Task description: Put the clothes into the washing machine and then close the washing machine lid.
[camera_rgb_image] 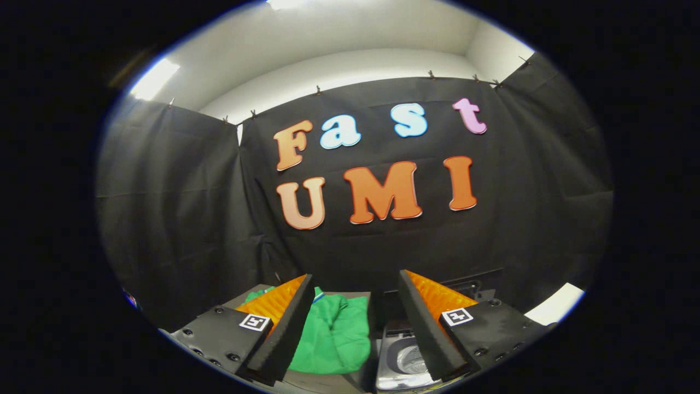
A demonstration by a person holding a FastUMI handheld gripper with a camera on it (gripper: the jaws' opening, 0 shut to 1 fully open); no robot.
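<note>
- I see my tongs (355,328) standing wide open, the two fingers spread well apart with nothing pressed between them.
- The left finger (284,334) shows its black foam pad on the inner face and orange ribbing on the outer side; the right finger (429,334) looks the same, mirrored.
- Each finger mount carries a small square black-and-white marker (255,322) on top.
- The green clothes (333,334) lie crumpled on the desk (306,380), below and just ahead of the fingers, mostly in the gap between them and nearer the left finger, whose pad covers part of the fabric from my view.
- A bit more green fabric peeks out beyond the left finger's outer side.
- The washing machine (402,361) sits just to the right of the clothes, beside the inner face of the right finger; I can see down into its grey drum, so the lid is open.
- The raised lid (377,317) seems to stand dark and upright behind the opening, though I cannot tell its edges clearly.
- The clothes are outside the machine, touching or nearly touching its left side.
- Black cloth (180,219) hangs as the wall beyond everything.
</note>
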